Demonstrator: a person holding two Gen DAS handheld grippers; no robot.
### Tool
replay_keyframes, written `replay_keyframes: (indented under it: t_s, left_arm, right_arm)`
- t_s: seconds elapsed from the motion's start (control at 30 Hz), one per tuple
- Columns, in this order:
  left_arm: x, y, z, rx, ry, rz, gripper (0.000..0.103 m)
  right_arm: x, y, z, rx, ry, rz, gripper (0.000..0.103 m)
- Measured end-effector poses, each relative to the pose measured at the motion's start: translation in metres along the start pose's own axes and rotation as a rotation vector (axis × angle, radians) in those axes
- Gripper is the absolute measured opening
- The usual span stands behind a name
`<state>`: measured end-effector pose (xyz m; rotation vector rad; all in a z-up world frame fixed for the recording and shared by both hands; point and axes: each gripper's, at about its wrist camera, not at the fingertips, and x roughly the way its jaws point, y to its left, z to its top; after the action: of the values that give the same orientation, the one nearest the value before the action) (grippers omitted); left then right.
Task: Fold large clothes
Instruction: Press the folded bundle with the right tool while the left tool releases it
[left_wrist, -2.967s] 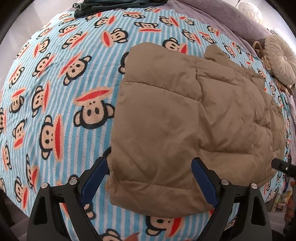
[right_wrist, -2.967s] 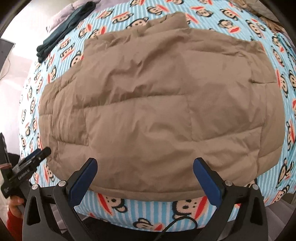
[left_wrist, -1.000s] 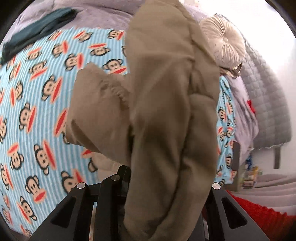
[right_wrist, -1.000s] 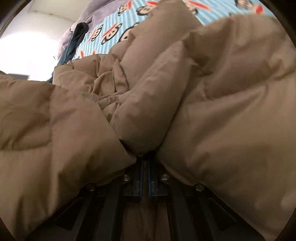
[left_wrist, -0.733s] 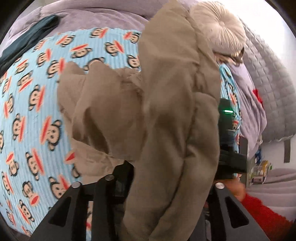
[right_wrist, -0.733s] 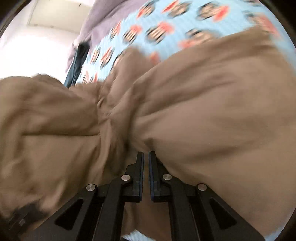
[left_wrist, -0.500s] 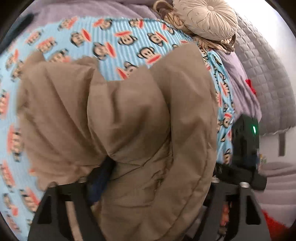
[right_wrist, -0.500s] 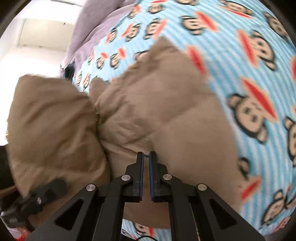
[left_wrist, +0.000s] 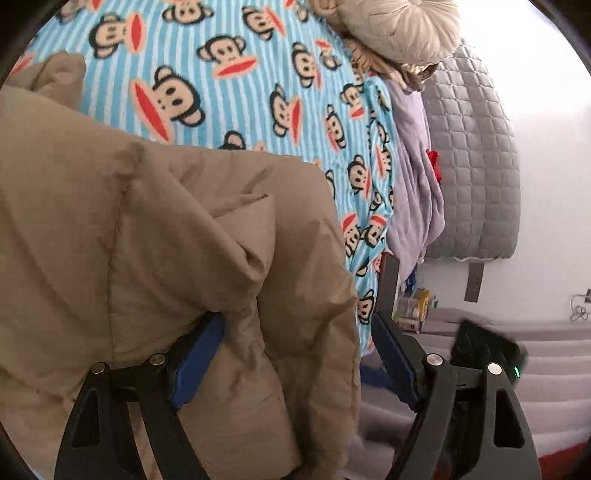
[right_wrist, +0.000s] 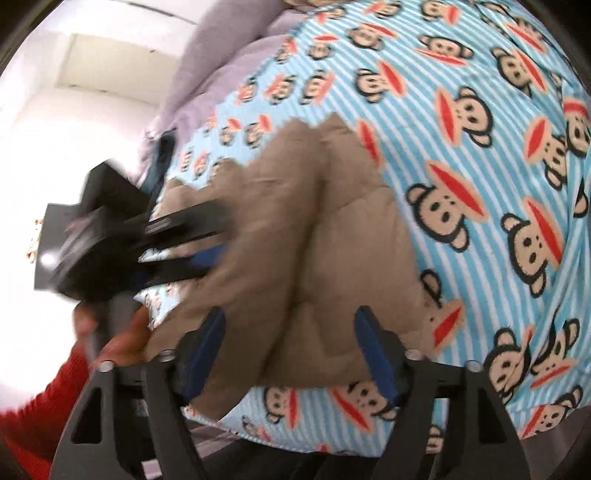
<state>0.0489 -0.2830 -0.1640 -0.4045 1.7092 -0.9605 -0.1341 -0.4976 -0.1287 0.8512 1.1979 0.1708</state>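
My left hand-held gripper (left_wrist: 295, 354) and right hand-held gripper (right_wrist: 288, 350) gape, gripping nothing — the right just opened; the folded jacket (right_wrist: 295, 236) lies ahead, lengthwise away.

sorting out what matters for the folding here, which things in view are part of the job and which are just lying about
Part of the job:
- tan puffer jacket, folded on the bed
- left gripper, open
- right gripper, jaws just opened, jacket lies between them unpinched
- monkey-print blanket, the folding surface

Just lying about:
- round cream cushion
- grey quilt
- dark garment at the far edge
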Motion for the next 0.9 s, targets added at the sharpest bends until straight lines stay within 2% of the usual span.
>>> replay_keyframes:
  t_s: [0.1, 0.2, 0.23, 0.27, 0.37, 0.4, 0.43, 0.47, 0.57, 0.63, 0.67, 0.73, 0.8, 0.83, 0.9]
  left_arm:
    - [0.009, 0.003, 0.014, -0.015, 0.036, -0.019, 0.082]
    - [0.018, 0.002, 0.021, -0.003, 0.050, 0.012, 0.082]
    - [0.020, 0.000, 0.023, 0.005, 0.051, 0.026, 0.082]
    - [0.024, -0.005, 0.024, 0.022, 0.049, 0.050, 0.082]
    - [0.020, -0.024, 0.019, 0.098, 0.007, 0.151, 0.082]
    - [0.013, -0.031, 0.016, 0.134, -0.019, 0.180, 0.082]
    - [0.002, -0.040, 0.011, 0.186, -0.068, 0.223, 0.082]
    - [-0.013, -0.048, 0.005, 0.236, -0.130, 0.276, 0.082]
    - [-0.064, -0.050, -0.009, 0.301, -0.317, 0.424, 0.082]
    - [-0.089, -0.040, -0.012, 0.287, -0.408, 0.523, 0.082]
    - [-0.103, -0.028, -0.012, 0.266, -0.450, 0.596, 0.082]
    - [-0.114, -0.008, -0.007, 0.214, -0.460, 0.661, 0.082]
    - [-0.112, 0.013, 0.001, 0.150, -0.438, 0.656, 0.082]
    - [-0.107, 0.018, 0.004, 0.139, -0.430, 0.646, 0.082]
    - [-0.086, 0.017, 0.014, 0.166, -0.413, 0.687, 0.082]
  right_arm:
    - [-0.006, 0.019, -0.015, -0.054, 0.033, 0.037, 0.083]
    - [0.000, 0.042, -0.026, -0.113, 0.073, 0.065, 0.099]
    - [0.005, 0.050, -0.030, -0.141, 0.091, 0.070, 0.103]
    - [0.009, 0.055, -0.033, -0.159, 0.100, 0.067, 0.103]
    - [0.027, 0.063, -0.038, -0.185, 0.120, -0.011, 0.101]
    - [0.032, 0.061, -0.037, -0.170, 0.109, -0.065, 0.096]
    - [0.035, 0.055, -0.036, -0.144, 0.088, -0.120, 0.066]
    - [0.038, 0.046, -0.033, -0.114, 0.076, -0.152, 0.029]
    - [0.039, 0.014, -0.025, -0.010, 0.041, -0.190, 0.024]
    - [0.037, -0.003, -0.027, 0.019, 0.033, -0.216, 0.024]
    - [0.036, -0.009, -0.028, 0.029, 0.034, -0.219, 0.024]
    - [0.038, -0.028, -0.033, 0.084, 0.046, -0.207, 0.024]
    - [0.041, -0.041, -0.036, 0.129, 0.048, -0.182, 0.024]
    - [0.042, -0.048, -0.038, 0.148, 0.046, -0.168, 0.024]
    - [0.044, -0.057, -0.040, 0.171, 0.045, -0.155, 0.024]
